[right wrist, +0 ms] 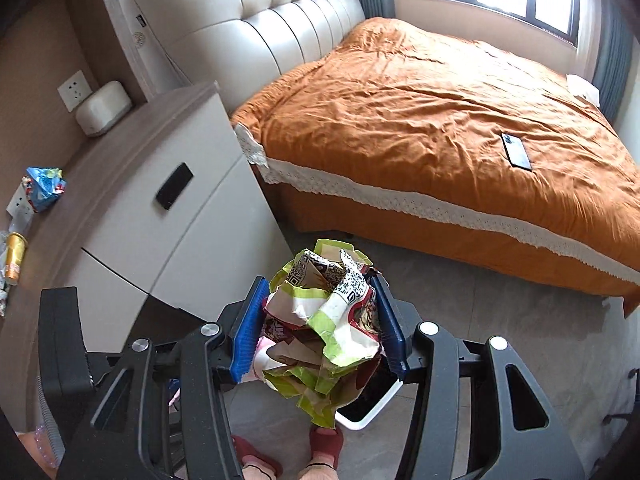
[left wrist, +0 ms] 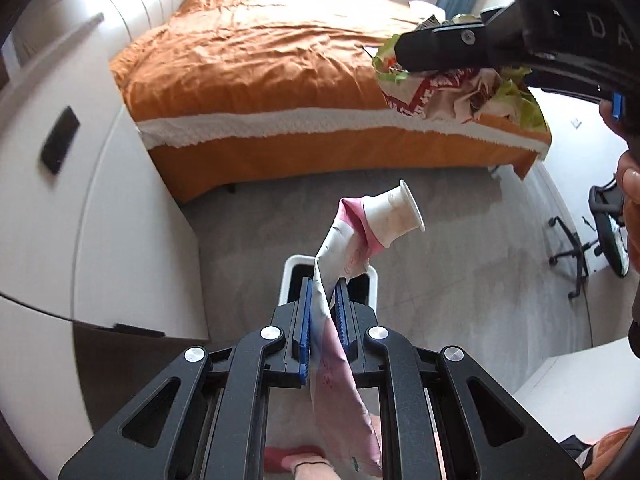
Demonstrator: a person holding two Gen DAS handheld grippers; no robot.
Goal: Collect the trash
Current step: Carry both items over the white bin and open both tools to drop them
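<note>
Above the bin (left wrist: 289,268): left gripper (left wrist: 325,312) pinches a limp pouch (left wrist: 340,256), spout at 1 o'clock. Right gripper (right wrist: 320,320) clamps a crumpled wrapper (right wrist: 324,312). Both light, soft, crushable; grip mid-body.

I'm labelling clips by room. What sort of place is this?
A bedroom, most likely: a bed with an orange cover and padded headboard, and a bedside cabinet next to it.
</note>
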